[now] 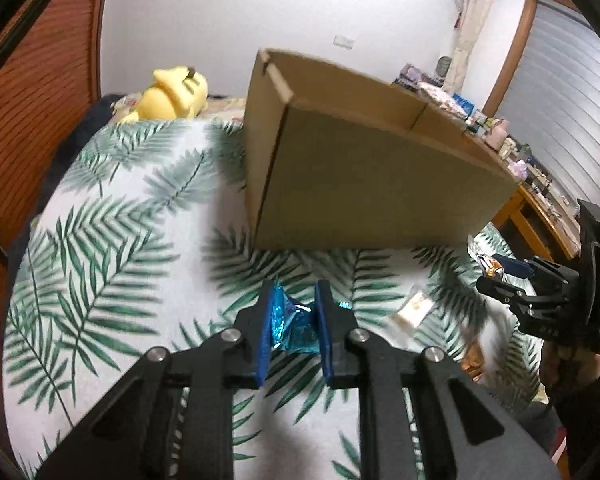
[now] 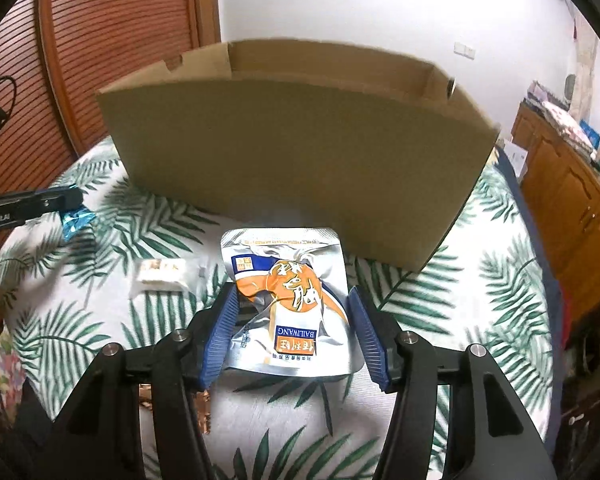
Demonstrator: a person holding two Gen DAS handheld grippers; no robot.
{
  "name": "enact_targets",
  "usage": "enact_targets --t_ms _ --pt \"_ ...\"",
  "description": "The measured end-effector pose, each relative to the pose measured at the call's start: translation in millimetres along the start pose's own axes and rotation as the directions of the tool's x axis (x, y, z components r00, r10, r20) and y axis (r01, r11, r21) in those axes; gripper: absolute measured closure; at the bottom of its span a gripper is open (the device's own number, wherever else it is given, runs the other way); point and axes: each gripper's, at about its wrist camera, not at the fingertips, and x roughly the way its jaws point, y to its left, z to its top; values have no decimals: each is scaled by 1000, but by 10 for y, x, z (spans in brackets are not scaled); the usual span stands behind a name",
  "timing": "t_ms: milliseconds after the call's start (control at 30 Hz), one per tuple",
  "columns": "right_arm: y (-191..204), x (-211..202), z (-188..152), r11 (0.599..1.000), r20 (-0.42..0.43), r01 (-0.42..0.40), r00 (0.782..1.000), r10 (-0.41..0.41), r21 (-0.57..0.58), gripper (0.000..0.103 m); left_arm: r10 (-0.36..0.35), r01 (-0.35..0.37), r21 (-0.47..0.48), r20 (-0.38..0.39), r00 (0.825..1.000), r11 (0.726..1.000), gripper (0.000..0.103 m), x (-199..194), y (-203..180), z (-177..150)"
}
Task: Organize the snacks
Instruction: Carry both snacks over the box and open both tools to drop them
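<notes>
A: Left gripper [image 1: 292, 320]?
B: Pads pinching a blue foil snack [image 1: 290, 322], at 6 o'clock below the cardboard box [image 1: 372, 168].
A: Centre of the leaf-print cover [image 2: 480, 300]?
B: A small pale packet [image 2: 160, 274] (blurred, perhaps biscuits).
A: Right gripper [image 2: 294, 328]?
B: Pads pressing a silver-and-orange pouch [image 2: 290, 300] at its edges, box at 12 o'clock.

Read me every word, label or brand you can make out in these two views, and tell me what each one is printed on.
"BAILIWANG": upside down on the silver and orange snack pouch held between the right tongs.
Large Chinese characters and small print on that pouch: not readable.
Text ending "Robot.AI": on the left tongs' black body at the right wrist view's left edge, start cut off.
Blue foil snack, cardboard box: no text.
</notes>
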Motion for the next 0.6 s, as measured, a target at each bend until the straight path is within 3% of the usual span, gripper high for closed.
enact_targets --t_ms 367,600 --pt "70 -675 346 997 133 26 991 -16 -73 44 -96 77 136 143 985 988 87 -454 -438 666" --pt "120 -847 706 994 197 43 980 -23 -100 44 -143 100 231 181 973 968 87 -466 -657 1131"
